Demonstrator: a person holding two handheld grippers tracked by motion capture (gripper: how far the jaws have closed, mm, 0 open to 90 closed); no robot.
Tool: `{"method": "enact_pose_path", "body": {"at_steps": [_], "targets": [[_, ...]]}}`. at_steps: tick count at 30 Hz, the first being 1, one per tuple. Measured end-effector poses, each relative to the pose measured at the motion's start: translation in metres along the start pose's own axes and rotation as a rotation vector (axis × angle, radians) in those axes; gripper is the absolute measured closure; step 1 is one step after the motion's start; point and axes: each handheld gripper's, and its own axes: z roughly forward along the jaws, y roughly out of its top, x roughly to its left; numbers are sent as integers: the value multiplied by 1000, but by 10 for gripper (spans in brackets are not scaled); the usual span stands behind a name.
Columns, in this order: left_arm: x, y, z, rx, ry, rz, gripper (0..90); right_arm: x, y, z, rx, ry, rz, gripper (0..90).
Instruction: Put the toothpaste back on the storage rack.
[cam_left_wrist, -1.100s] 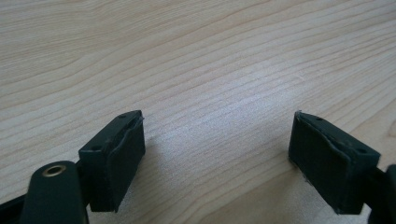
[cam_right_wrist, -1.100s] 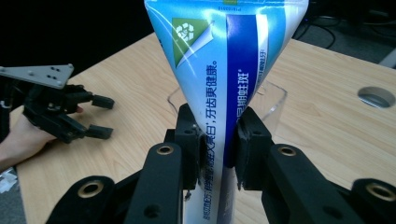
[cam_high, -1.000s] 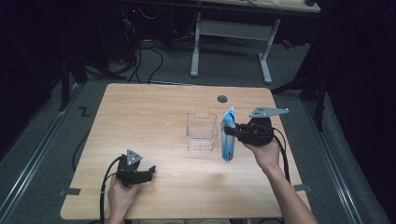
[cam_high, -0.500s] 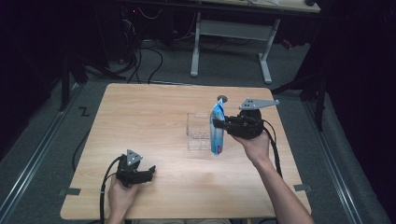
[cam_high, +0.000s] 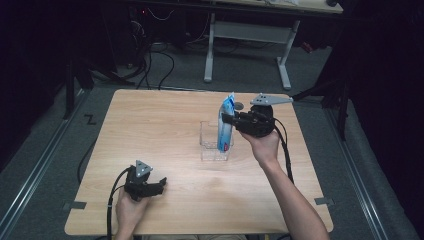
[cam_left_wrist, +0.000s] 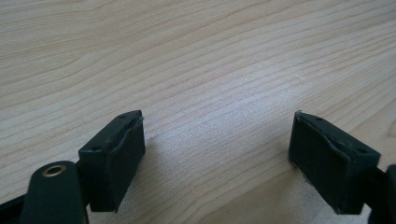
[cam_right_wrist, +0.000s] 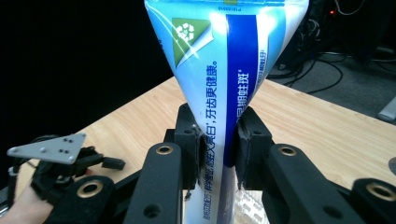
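Right claw (cam_high: 226, 119) pinching an upright toothpaste tube (cam_high: 226, 122) above a clear box (cam_high: 214, 142); a slipping grip could drop it outside, left claw (cam_high: 159, 184) spread.

The blue-and-white toothpaste tube (cam_high: 226, 123) stood upright in the air, its flat crimped end at the top, its lower end down at the clear plastic container (cam_high: 214, 143). Whether that lower end touched the container was hard to tell from above. Up close, the tube (cam_right_wrist: 224, 79) showed a wide, sealed top edge, a dark blue stripe down its face, a green recycling patch and lines of printed characters, and it narrowed toward the bottom. The container, see-through and box-shaped with its top open, sat on the table right of centre, toward the far side.
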Motion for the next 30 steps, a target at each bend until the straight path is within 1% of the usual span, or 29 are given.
{"method": "enact_pose_path", "body": {"at_steps": [4,8,9,11,12,15,18,21,26,30], "targets": [[0,0,0,0,0,1,189,-2,3,7,-8,-31,-5,738],[0,0,0,1,0,2,190,-11,3,18,-15,-52,28,737],[0,0,0,1,0,2,189,-13,2,20,-16,-60,31,736],[0,0,0,1,0,2,189,-16,1,24,-17,-92,31,735],[0,0,0,1,0,2,189,-18,0,25,-18,-98,33,734],[0,0,0,1,0,2,189,-24,-4,29,-20,-112,64,734],[0,0,0,1,1,2,189,-29,-9,33,-5,-126,82,733],[0,0,0,1,0,2,188,-31,-15,36,11,-151,75,731],[0,0,0,1,0,3,188,-36,-23,40,22,-154,109,730],[0,0,0,1,0,2,188,-39,-27,45,43,-164,115,729]]}}
